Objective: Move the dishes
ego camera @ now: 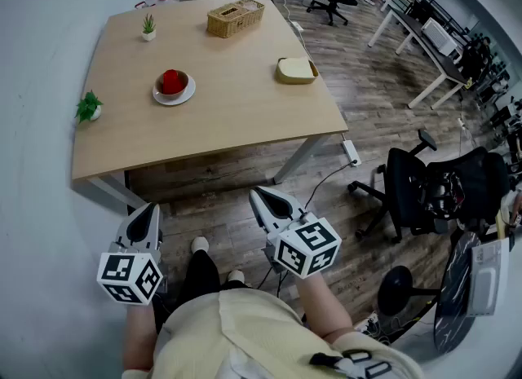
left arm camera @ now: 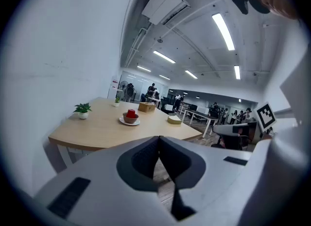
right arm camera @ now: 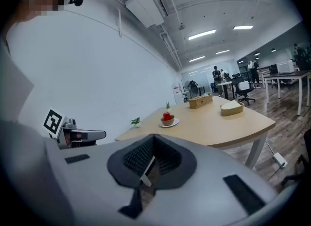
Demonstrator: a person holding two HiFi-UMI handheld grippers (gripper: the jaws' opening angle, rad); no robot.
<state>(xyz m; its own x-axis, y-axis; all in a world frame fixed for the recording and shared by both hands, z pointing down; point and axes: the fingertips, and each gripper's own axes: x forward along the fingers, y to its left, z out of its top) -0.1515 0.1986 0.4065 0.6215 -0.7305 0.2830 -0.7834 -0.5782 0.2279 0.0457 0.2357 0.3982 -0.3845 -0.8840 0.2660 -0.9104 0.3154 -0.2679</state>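
On the wooden table [ego camera: 236, 108] a white plate [ego camera: 174, 92] carries a brown bowl with a red cup [ego camera: 171, 81] in it; the same stack of dishes [left arm camera: 130, 117] shows in the left gripper view and, as the dishes [right arm camera: 168, 119], in the right gripper view. A tan dish [ego camera: 295, 70] with a pale block lies near the table's right edge. My left gripper [ego camera: 147, 216] and right gripper [ego camera: 259, 200] hang short of the table's near edge, above the floor. Both are shut and hold nothing.
A wicker basket [ego camera: 235, 17] stands at the table's far side. Two small potted plants [ego camera: 89, 107] [ego camera: 148, 27] sit along the left edge by the white wall. A black office chair [ego camera: 432, 190] stands on the floor to the right, and a power strip [ego camera: 351, 152] lies by the table leg.
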